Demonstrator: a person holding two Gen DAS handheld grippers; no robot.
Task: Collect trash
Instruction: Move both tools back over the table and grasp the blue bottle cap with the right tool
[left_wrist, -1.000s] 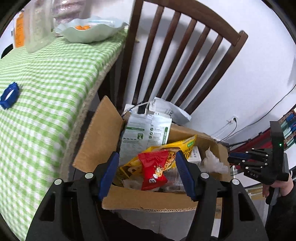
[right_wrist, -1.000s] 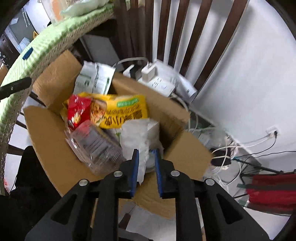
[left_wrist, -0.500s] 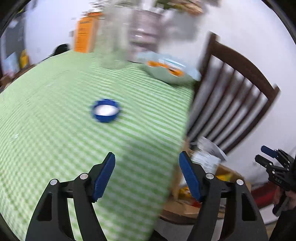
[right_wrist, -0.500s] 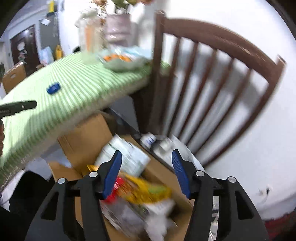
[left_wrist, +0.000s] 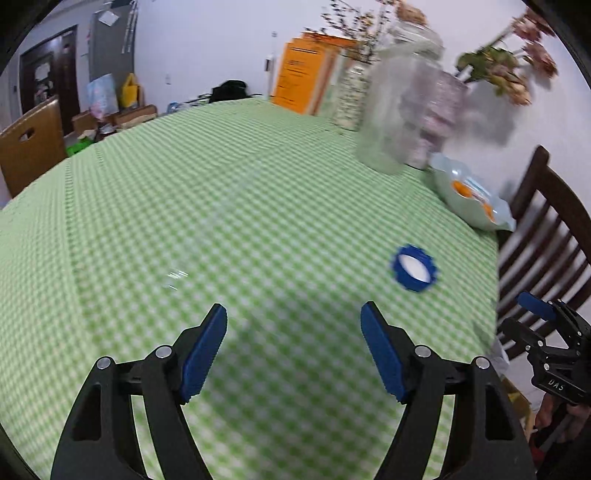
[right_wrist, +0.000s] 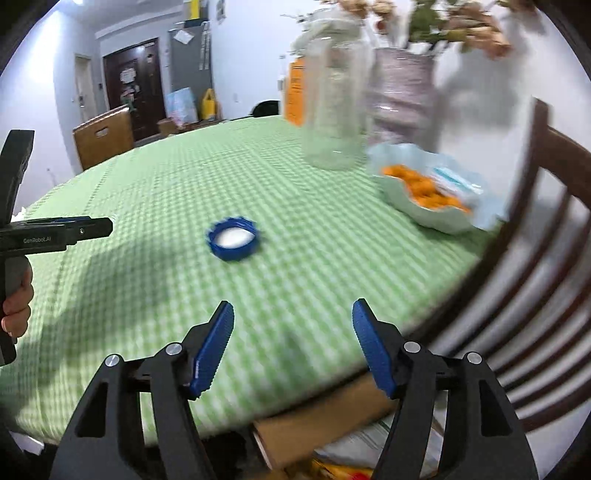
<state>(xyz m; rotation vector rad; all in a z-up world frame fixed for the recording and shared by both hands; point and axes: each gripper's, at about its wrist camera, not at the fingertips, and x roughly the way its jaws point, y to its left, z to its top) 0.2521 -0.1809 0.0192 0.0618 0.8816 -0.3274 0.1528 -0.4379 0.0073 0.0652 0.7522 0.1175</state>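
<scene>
Hovering over the green-check desk (left_wrist: 221, 206), both claws wide and holding nothing.
Left claw (left_wrist: 293, 349) and right claw (right_wrist: 293, 345) gape above the cloth; blue cap (right_wrist: 233, 239) lies alone on it, white inside, ahead of the right claw. Pale bowl (right_wrist: 428, 214) holds orange pieces near the edge, clear jar (right_wrist: 334, 107) behind. Cardboard box (right_wrist: 317, 424) of wrappers sits below the desk edge.

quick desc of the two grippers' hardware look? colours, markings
Both match: the left gripper and right gripper have black plastic linkage arms with silver pivot screws and blue ribbed pads on the jaws. The left body reads "GenRobot.AI" in the right wrist view; the right body shows "DAS" lettering. No cables visible.
</scene>
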